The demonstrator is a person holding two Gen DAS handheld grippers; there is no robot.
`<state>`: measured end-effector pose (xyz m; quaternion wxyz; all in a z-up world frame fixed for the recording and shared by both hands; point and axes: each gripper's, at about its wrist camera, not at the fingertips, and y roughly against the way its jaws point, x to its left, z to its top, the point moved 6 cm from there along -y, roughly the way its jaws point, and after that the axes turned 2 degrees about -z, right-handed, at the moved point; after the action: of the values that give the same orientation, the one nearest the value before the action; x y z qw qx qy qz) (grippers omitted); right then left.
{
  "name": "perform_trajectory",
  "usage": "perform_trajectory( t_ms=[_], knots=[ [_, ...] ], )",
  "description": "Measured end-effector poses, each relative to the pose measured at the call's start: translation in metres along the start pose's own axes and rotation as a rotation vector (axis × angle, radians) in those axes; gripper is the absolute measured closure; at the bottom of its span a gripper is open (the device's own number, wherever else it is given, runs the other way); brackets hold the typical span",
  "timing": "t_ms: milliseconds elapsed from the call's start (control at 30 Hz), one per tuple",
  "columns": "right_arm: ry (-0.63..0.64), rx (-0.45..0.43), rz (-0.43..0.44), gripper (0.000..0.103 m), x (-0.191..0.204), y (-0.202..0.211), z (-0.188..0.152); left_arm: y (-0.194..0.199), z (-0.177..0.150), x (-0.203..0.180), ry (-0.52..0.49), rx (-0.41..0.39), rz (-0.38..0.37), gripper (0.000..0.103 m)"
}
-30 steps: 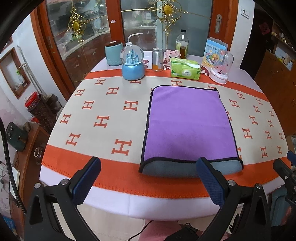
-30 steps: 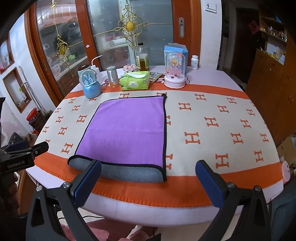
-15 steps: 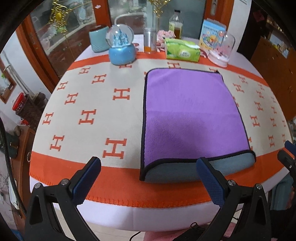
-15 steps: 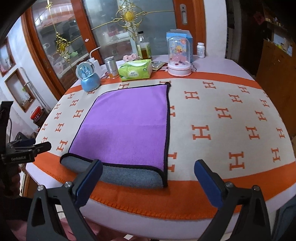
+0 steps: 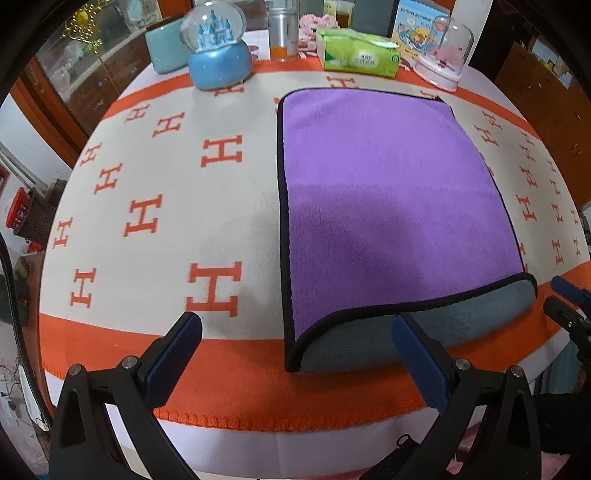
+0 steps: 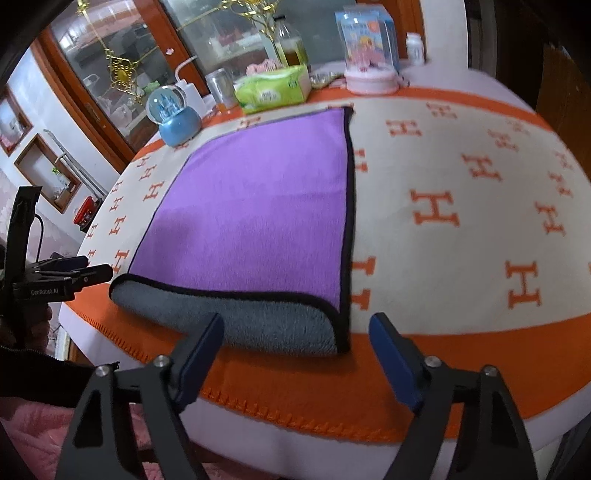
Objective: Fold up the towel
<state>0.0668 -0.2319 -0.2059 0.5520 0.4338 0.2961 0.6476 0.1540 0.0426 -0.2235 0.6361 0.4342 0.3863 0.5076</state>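
Note:
A purple towel (image 5: 388, 206) with black trim and a grey underside lies flat on the round table, folded once, its grey fold at the near edge. It also shows in the right wrist view (image 6: 258, 218). My left gripper (image 5: 295, 343) is open and empty, just above the table's near edge at the towel's near left corner. My right gripper (image 6: 295, 343) is open and empty, at the towel's near right corner. The right gripper shows at the right edge of the left wrist view (image 5: 569, 306), and the left gripper at the left of the right wrist view (image 6: 70, 277).
The table wears a cream cloth (image 5: 155, 177) with orange H marks and an orange border. At the back stand a blue snow globe (image 5: 218, 55), a green tissue pack (image 5: 360, 55), a can (image 5: 282, 33), a domed music box (image 5: 443, 55) and a bottle (image 6: 291, 48).
Both grippers have moved forward and down toward the towel's near edge. The towel has not moved. Both jaws stay open.

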Motion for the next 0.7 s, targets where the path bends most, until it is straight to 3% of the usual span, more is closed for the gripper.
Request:
perform_trajectory(
  t_ms=[300,467,700],
  knots=[
    [-0.040,0.036,0.009,0.042,-0.006,-0.019,-0.003,-0.021,-0.004,0.003,0.003,0.052,-0.048,0.014],
    [-0.045,0.050,0.014,0.050,-0.008,-0.023,-0.003,-0.026,-0.005,0.003,0.007,0.061,-0.086,0.031],
    [-0.047,0.053,0.018,0.058,-0.009,-0.024,-0.003,-0.026,-0.008,0.004,0.009,0.069,-0.122,0.047]
  ],
)
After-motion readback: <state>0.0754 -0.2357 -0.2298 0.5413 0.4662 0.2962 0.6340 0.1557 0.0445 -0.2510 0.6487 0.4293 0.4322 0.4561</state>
